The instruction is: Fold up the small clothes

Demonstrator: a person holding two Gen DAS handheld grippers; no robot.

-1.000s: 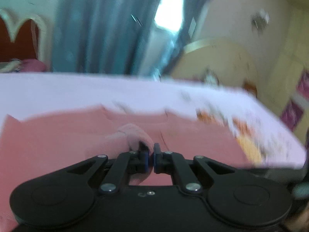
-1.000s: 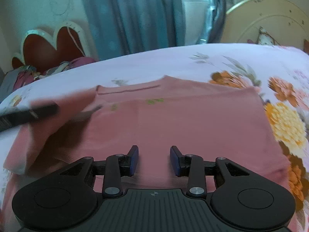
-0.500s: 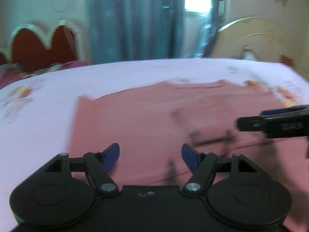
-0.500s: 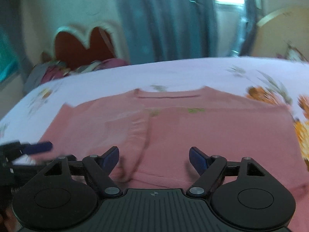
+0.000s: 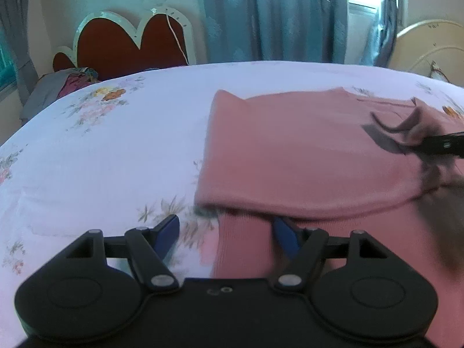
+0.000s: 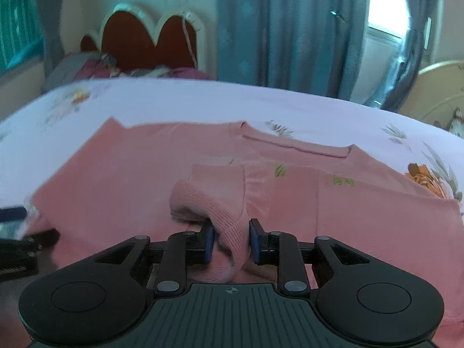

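A pink knit sweater (image 5: pixel 290 150) lies flat on the bed, with one sleeve folded across its chest. My left gripper (image 5: pixel 226 233) stands open at the sweater's near left corner. A ribbed edge of the sweater (image 5: pixel 240 249) lies between its blue pads without being pinched. In the right wrist view the folded sleeve's ribbed cuff (image 6: pixel 220 203) bulges up between the pads of my right gripper (image 6: pixel 231 242). Those jaws are closing and press on the cuff from both sides. The right gripper (image 5: pixel 440 145) also shows as a blur at the right edge of the left wrist view.
The bed has a white floral sheet (image 5: pixel 101 150). A red scalloped headboard (image 5: pixel 130 43) and a pile of bedding (image 5: pixel 66 84) stand at the far left. Blue curtains (image 5: pixel 275 14) hang behind, and a cream curved board (image 5: pixel 435 46) stands at the far right.
My left gripper let go of the pink fabric, opened and swung left to the sweater's near corner. My right gripper opened wide, moved over the folded sleeve and closed on its cuff.
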